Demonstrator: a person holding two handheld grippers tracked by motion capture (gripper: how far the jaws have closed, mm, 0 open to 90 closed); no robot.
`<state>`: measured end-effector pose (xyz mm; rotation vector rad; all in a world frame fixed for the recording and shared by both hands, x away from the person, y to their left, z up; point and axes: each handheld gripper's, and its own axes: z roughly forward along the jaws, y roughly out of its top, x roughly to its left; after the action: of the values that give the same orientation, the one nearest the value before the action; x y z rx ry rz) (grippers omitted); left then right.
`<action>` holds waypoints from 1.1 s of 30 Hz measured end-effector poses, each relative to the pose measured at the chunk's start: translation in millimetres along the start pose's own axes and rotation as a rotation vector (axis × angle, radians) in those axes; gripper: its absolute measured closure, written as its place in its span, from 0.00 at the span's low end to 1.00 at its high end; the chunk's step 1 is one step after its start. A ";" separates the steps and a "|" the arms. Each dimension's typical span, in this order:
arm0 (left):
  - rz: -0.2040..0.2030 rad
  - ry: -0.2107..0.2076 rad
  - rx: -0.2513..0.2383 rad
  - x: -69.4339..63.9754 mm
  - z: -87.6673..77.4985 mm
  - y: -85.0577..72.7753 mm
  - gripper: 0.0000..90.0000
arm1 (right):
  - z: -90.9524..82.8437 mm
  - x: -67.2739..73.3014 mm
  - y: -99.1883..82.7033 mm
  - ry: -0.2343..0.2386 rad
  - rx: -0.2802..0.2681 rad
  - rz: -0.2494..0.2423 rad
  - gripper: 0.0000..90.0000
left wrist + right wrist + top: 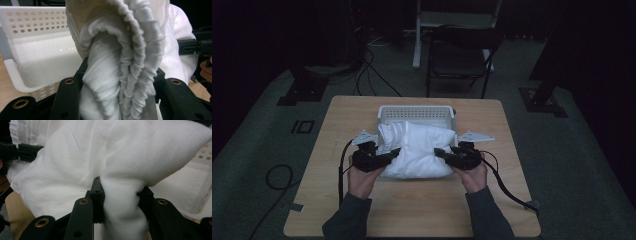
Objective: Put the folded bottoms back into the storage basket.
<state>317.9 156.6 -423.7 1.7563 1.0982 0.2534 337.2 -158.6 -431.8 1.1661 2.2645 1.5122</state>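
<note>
A white folded cloth bundle (418, 150) lies half over the near edge of a white perforated basket (414, 112) on the wooden table. My left gripper (393, 154) pinches the bundle's left side; in the left gripper view its jaws squeeze a gathered, elastic-edged fold of the cloth (117, 75). My right gripper (439, 153) holds the bundle's right side; in the right gripper view a thick wad of the cloth (122, 195) is clamped between its jaws. Each gripper sits in a hand coming from the near edge.
The basket wall (32, 22) stands close behind the cloth. Bare wooden tabletop (412, 205) stretches toward the near edge. A dark chair (459, 55) stands beyond the table, with cables on the floor (277, 177) at the left.
</note>
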 end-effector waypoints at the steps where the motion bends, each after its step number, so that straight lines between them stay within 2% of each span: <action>1: 0.001 -0.001 0.000 0.2 0.3 1.0 0.58 | -0.2 -0.6 1.0 0.000 -0.002 0.002 0.75; 17: -0.001 0.015 -0.008 9.6 1.1 14.1 0.58 | 7.5 -3.9 18.1 -0.001 -0.010 -0.008 0.75; 25: -0.013 0.017 -0.011 13.6 2.4 19.0 0.59 | 10.3 -2.3 25.7 -0.024 -0.009 -0.024 0.75; 33: -0.013 0.017 -0.012 18.8 6.3 24.7 0.59 | 14.2 -5.9 30.9 -0.029 -0.011 -0.016 0.75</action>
<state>346.0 165.1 -412.0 1.7390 1.1175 0.2666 364.4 -147.3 -413.9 1.1571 2.2389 1.4904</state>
